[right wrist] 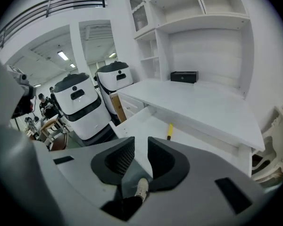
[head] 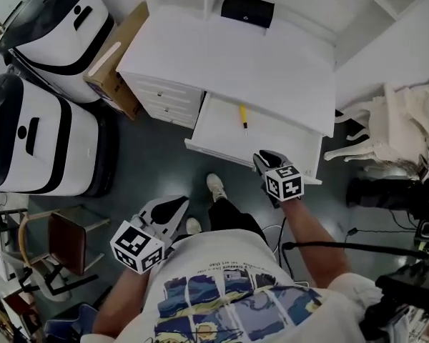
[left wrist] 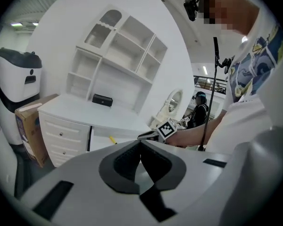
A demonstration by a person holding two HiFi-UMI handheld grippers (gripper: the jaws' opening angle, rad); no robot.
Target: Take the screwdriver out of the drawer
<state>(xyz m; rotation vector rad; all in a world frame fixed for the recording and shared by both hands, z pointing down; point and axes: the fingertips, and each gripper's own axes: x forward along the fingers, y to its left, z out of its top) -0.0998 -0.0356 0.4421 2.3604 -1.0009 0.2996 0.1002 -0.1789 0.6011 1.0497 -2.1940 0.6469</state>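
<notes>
Dark floor [head: 157,166], white furniture: two grippers are hovering before an open drawer.
Nearest the person, the left gripper [head: 173,207] is hanging over the floor, its jaws pressed together with nothing between them. The right gripper [head: 266,160] is pointing down at the front edge of the drawer [head: 218,131], jaws standing narrowly apart and empty. Inside the drawer, the yellow-handled screwdriver [head: 243,116] is lying near the back, apart from both grippers. Beyond it, a black box [head: 247,9] is sitting on the desk [head: 236,56].
</notes>
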